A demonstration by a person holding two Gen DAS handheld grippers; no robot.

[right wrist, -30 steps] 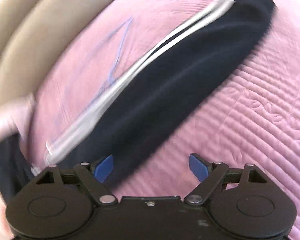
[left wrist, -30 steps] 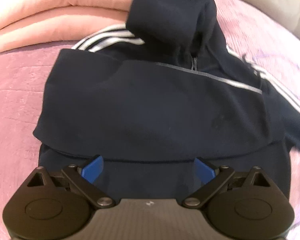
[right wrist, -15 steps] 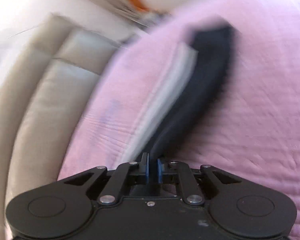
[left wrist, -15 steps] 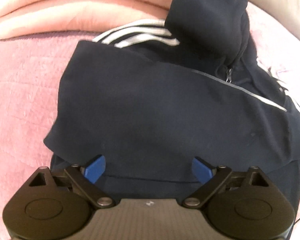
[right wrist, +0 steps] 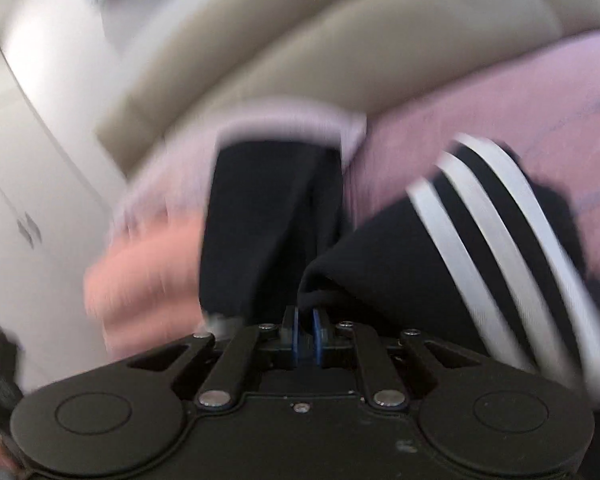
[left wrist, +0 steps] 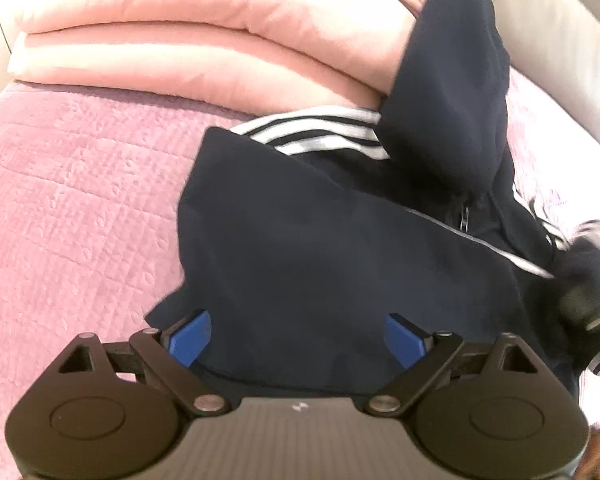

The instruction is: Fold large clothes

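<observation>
The hoodie [left wrist: 332, 248] lies on the pink bed cover [left wrist: 72, 184], its hood near the folded blanket [left wrist: 180, 48]. The right gripper [right wrist: 306, 338] is clamped on the striped sleeve [right wrist: 480, 240], beside the body. The left gripper [left wrist: 298, 338], jaws apart, hovers over the hem edge.

A pink quilted bedspread [left wrist: 72, 208] covers the surface, its stitched squares clearest at the left of the left wrist view. At its far edge lies a folded peach-pink duvet [left wrist: 188, 44], two thick layers stacked one on the other. Behind that runs a beige padded headboard [right wrist: 340, 36]; the right wrist view, blurred, also shows a white cabinet door [right wrist: 24, 184] at left
</observation>
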